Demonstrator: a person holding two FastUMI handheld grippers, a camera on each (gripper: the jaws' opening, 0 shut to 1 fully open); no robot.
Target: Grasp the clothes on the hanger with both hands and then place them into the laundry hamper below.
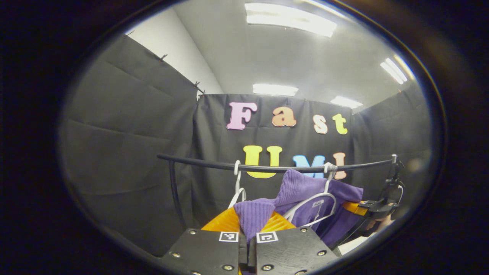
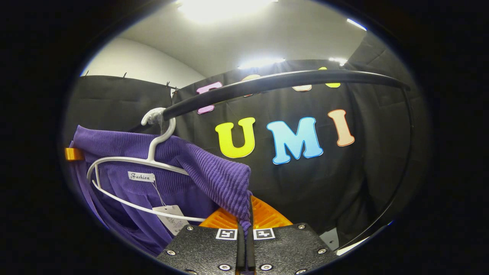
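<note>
A purple ribbed garment [image 1: 301,191] hangs on a white hanger [image 1: 324,198] from the black rail [image 1: 206,163]. In the left gripper view, my left gripper [image 1: 251,231] is shut on one corner of the purple fabric, which is pulled out toward the camera. The right gripper [image 1: 372,208] shows farther off at the garment's other shoulder. In the right gripper view, my right gripper [image 2: 247,219] is shut on a fold of the same garment [image 2: 214,172], just right of the hanger [image 2: 153,152]. A paper tag [image 2: 170,215] dangles inside the neck.
A second white hanger [image 1: 237,191] hangs bare on the rail to the left of the garment. The rail's upright post [image 1: 175,191] stands at the left, and its curved end [image 2: 397,179] bends down on the right. Black cloth walls close in all sides.
</note>
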